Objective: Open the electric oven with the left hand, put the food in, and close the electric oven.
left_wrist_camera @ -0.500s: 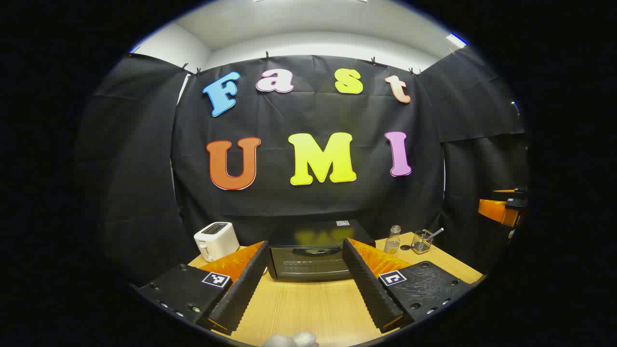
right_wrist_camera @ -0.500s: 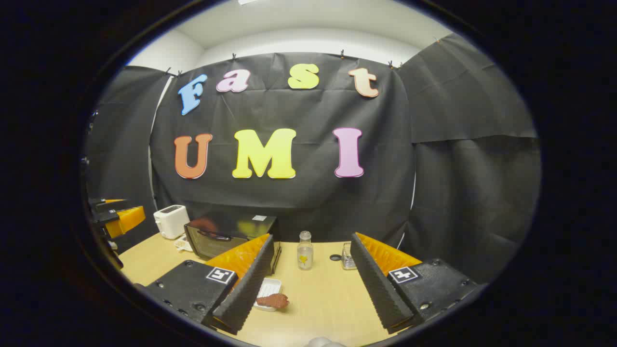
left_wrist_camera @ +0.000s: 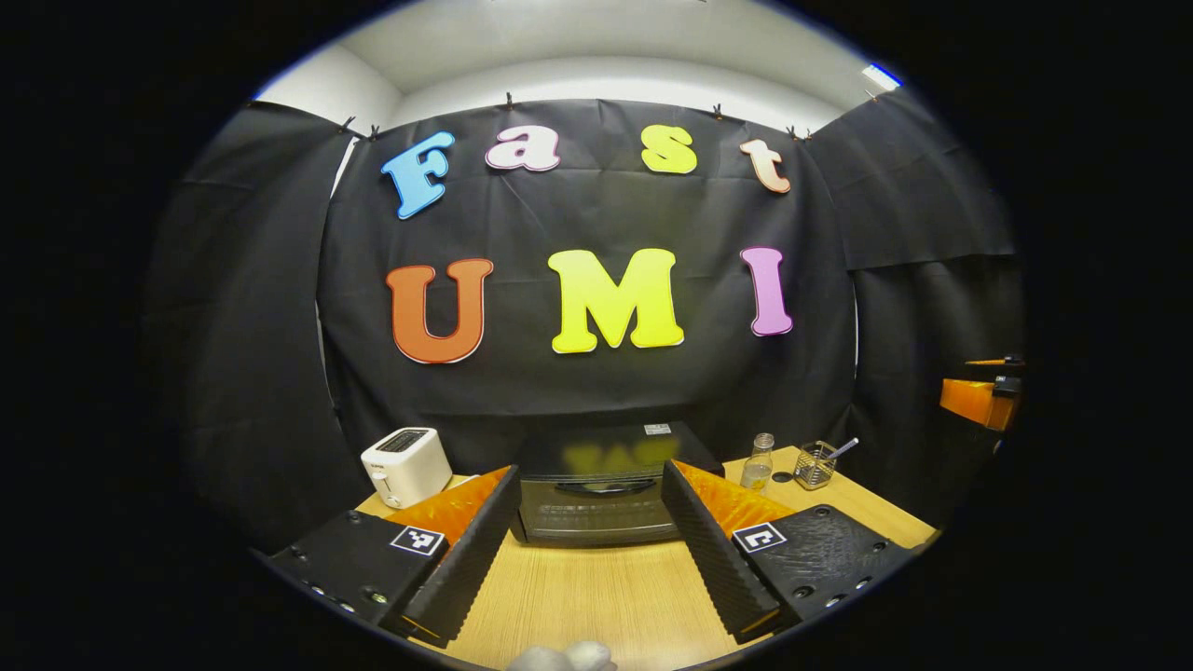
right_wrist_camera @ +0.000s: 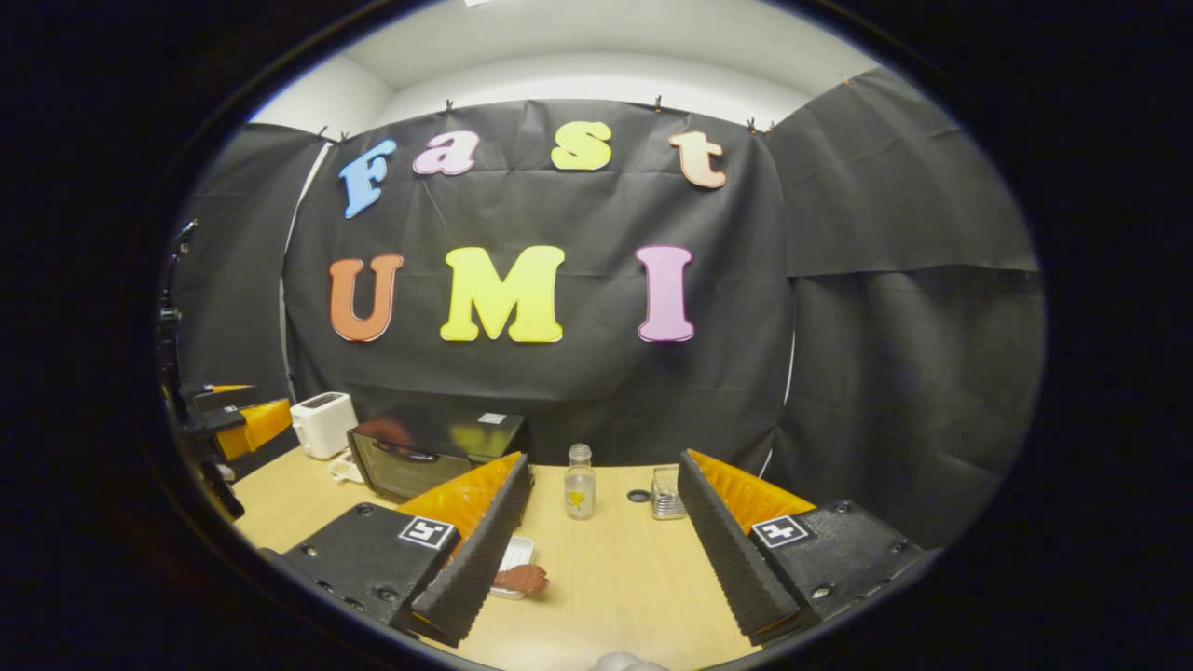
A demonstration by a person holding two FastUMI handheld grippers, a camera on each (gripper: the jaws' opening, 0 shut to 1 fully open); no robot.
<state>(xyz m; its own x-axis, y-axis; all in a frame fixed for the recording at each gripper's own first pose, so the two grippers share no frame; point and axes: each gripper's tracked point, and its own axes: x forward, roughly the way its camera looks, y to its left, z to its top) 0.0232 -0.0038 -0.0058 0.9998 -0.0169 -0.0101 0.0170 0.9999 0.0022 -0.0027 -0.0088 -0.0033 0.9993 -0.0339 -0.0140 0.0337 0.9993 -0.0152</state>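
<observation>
Both grippers poised above the tabletop (left_wrist_camera: 596, 587), electric oven (left_wrist_camera: 596, 499) closed.
Left gripper (left_wrist_camera: 590, 550) fingers spread wide, empty, facing the oven; right gripper (right_wrist_camera: 596, 550) likewise, brown food (right_wrist_camera: 522, 579) on a white tray (right_wrist_camera: 515, 554) beside its left finger.

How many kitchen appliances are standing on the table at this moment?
2. The white toaster stands at the table's far left edge. The black electric oven, door closed, stands beside it, straight ahead of the open left gripper. Others may be hidden.

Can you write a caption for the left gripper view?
Open hand-held gripper faces the closed electric oven on the table.
</observation>
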